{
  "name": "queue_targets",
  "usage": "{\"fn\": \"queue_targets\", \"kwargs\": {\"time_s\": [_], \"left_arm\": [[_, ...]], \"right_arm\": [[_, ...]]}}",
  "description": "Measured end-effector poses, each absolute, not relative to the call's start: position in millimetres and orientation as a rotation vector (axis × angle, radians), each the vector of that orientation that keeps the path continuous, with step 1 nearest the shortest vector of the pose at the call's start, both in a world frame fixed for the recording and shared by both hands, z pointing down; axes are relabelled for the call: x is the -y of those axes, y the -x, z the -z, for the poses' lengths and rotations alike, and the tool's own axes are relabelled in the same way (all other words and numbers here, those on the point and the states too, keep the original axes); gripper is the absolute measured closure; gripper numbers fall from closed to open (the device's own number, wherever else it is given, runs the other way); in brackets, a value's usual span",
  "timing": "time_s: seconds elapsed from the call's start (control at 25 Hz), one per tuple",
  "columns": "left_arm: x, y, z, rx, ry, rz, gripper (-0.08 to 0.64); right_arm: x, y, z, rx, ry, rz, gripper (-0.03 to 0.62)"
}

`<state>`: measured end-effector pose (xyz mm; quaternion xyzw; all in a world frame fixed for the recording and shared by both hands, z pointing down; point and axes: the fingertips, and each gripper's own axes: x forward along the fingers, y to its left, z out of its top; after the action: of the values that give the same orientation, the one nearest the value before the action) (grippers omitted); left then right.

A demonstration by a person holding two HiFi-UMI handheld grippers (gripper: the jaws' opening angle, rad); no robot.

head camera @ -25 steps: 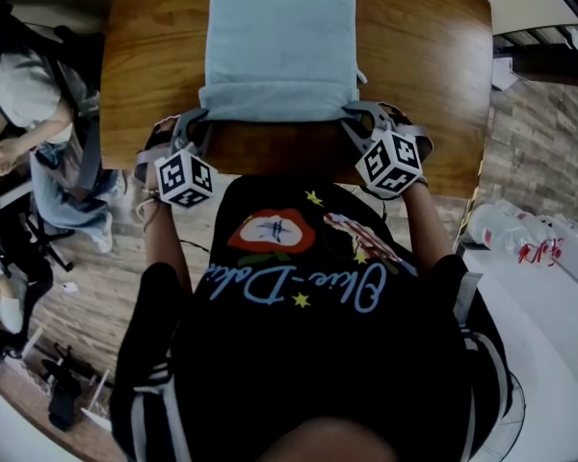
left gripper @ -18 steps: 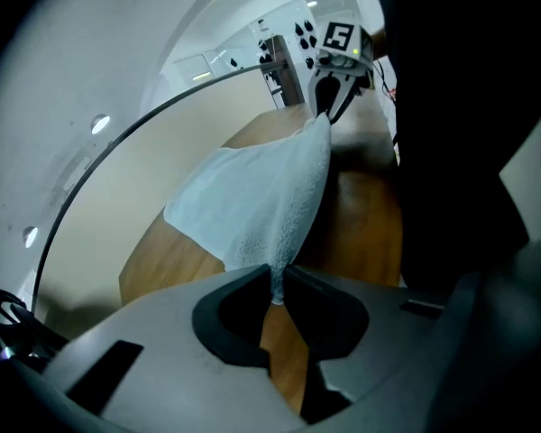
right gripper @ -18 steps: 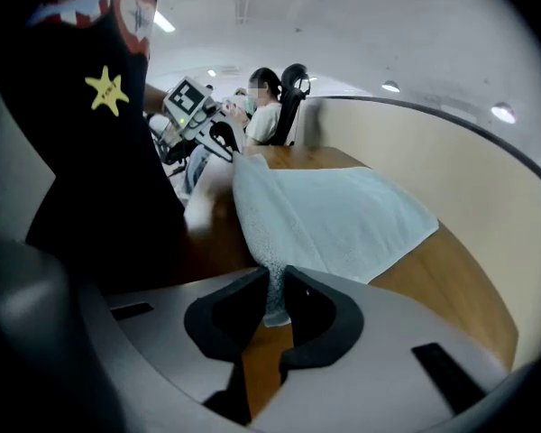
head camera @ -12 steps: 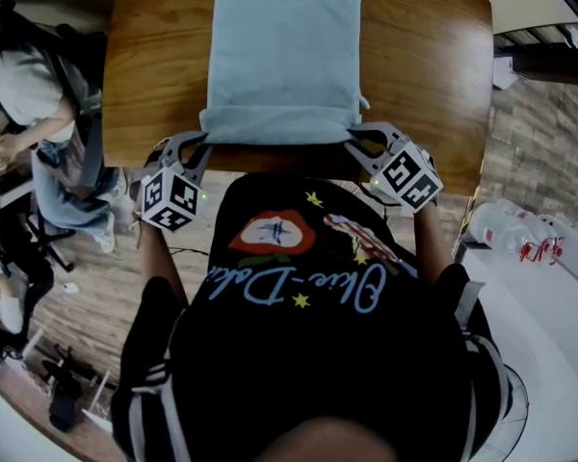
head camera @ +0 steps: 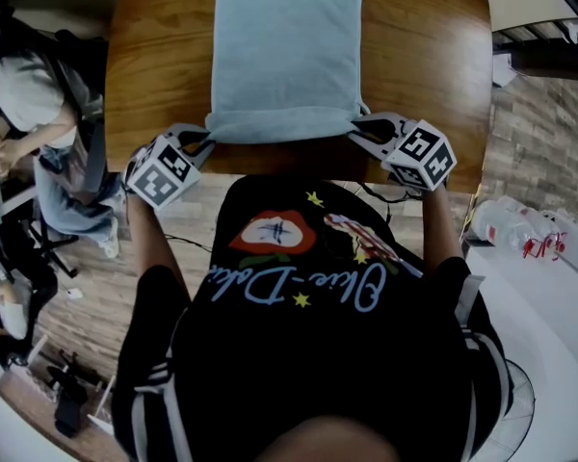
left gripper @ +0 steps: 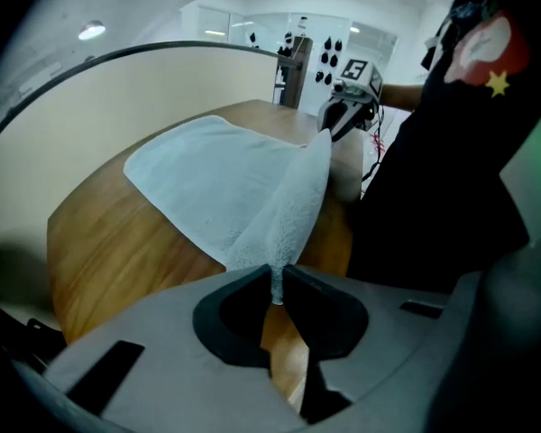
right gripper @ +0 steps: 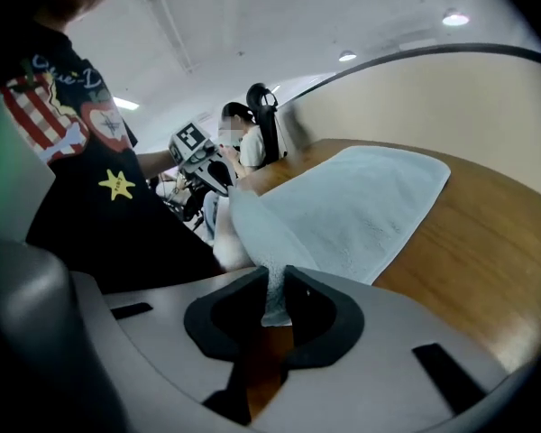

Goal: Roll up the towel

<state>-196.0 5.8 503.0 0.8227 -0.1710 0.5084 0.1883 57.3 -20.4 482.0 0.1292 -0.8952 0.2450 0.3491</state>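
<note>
Two pairs of jaws, my left gripper [left gripper: 275, 289] and right gripper [right gripper: 275, 298], each pinch a near corner of the pale blue towel [head camera: 287, 51]. It lies along the wooden table [head camera: 433, 65], top centre of the head view, with its near edge raised. Plank floor [head camera: 96, 287] surrounds the table; a seated person [head camera: 24, 94] is upper left and bottles [head camera: 520, 234] are at the right.

— Where was there room on the table [head camera: 433, 65]?
— Bare wood ran down both sides of the towel [head camera: 284, 56], which covered the middle strip for most of the table's length.
— And the near edge?
— Crowded. The left gripper [head camera: 204, 139] and the right gripper [head camera: 362, 131] each pinched a towel corner there, with the person's torso [head camera: 308, 287] close behind them.
— Beyond the table?
— A curved pale wall [left gripper: 162, 88] closed the far side. A seated person [head camera: 39, 114] sat off the left edge.
</note>
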Motion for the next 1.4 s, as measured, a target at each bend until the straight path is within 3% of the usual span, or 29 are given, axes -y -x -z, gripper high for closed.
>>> {"fn": "queue_targets", "kwargs": {"time_s": [0.32, 0.72, 1.0, 1.24, 1.4], "left_arm": [[32, 205, -502, 0.478, -2.324, -1.396, 0.522], [100, 205, -512, 0.651, -2.372, -1.455, 0.511], [127, 205, -518, 0.901, -2.406, -1.447, 0.486], [147, 218, -493, 1.146, -2.409, -1.201, 0.486], [129, 219, -476, 1.147, -2.483, -1.376, 0.486]], "right_arm": [[54, -53, -484, 2.323, -0.397, -0.738, 0.546], [101, -56, -495, 2.240, -0.549, -0.549, 0.538], [120, -68, -503, 2.193, -0.708, -0.417, 0.490], [139, -85, -487, 2.207, -0.853, -0.306, 0.440], [128, -88, -460, 2.230, -0.870, -0.142, 0.440]]}}
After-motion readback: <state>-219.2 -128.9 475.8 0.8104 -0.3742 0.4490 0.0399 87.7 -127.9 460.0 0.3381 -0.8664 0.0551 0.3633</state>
